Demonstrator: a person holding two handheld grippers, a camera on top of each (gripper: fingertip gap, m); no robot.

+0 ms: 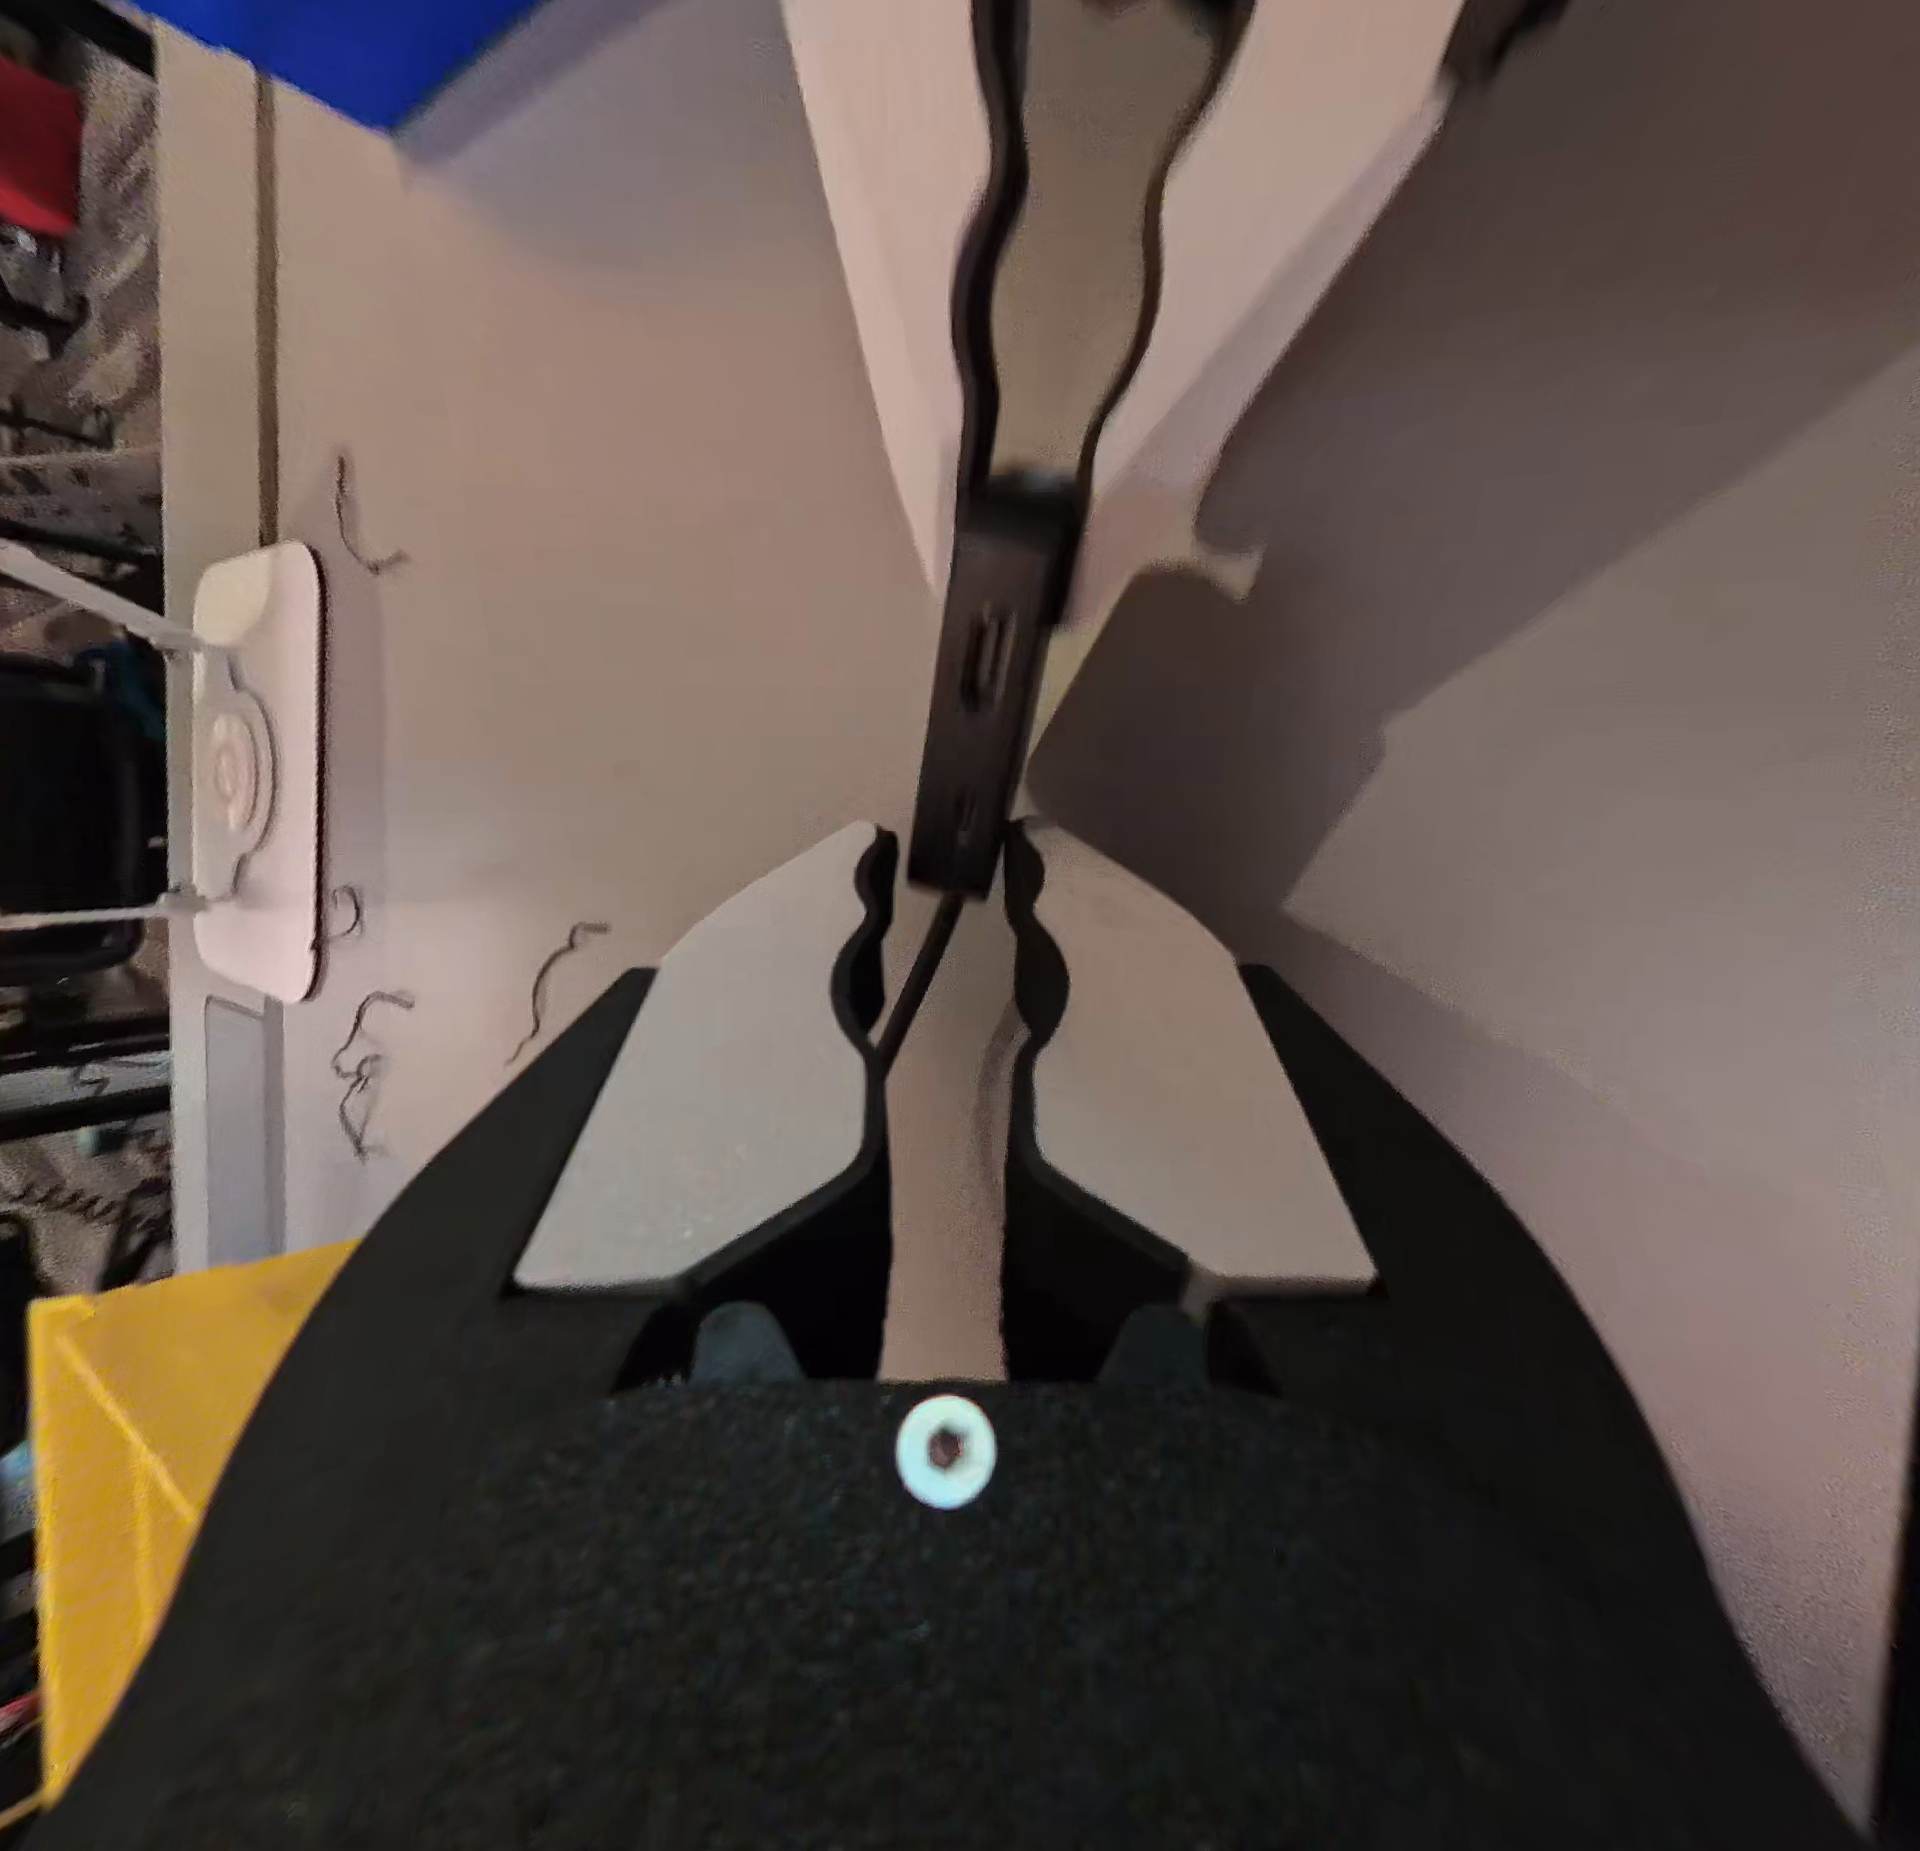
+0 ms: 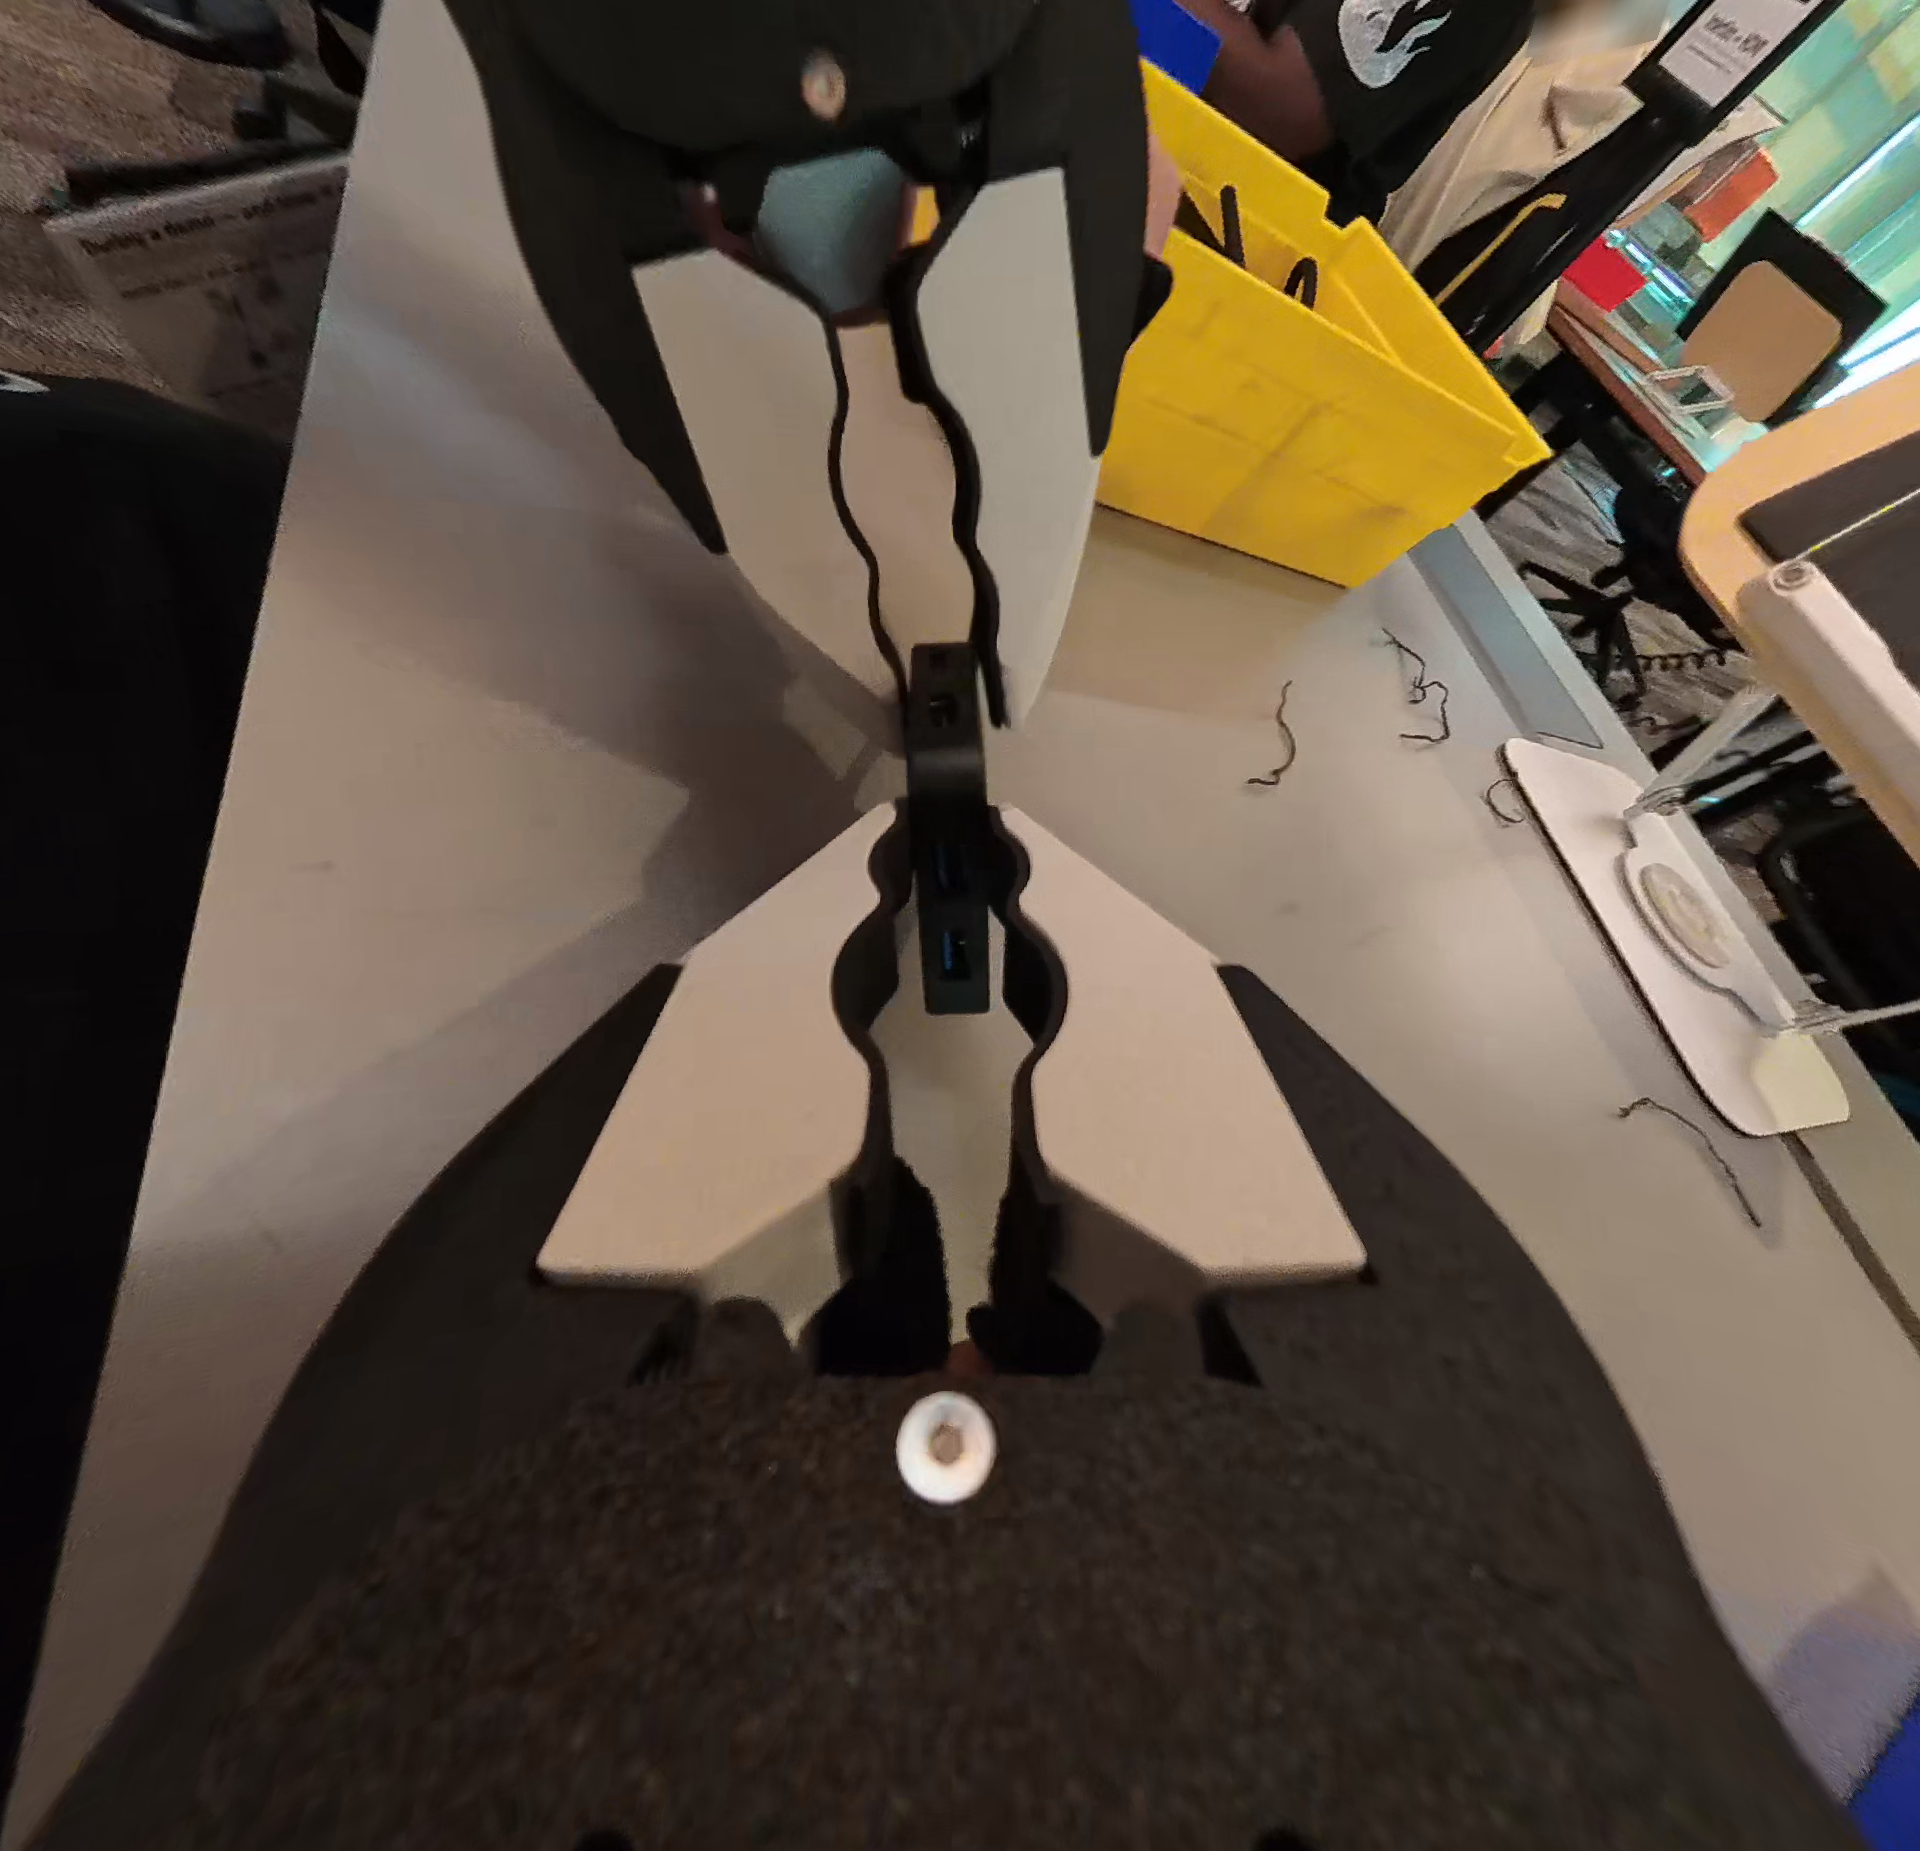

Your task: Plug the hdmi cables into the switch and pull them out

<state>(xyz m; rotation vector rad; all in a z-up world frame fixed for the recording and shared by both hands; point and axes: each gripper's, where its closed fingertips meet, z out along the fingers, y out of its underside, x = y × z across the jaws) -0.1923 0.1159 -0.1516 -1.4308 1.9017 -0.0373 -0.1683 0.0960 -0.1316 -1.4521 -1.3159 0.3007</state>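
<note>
Both tools grip boxy black switch.

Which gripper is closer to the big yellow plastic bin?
Left. The left gripper sits right beside the yellow plastic bin. The right gripper faces it from across the small black switch, farther from the bin.
</note>
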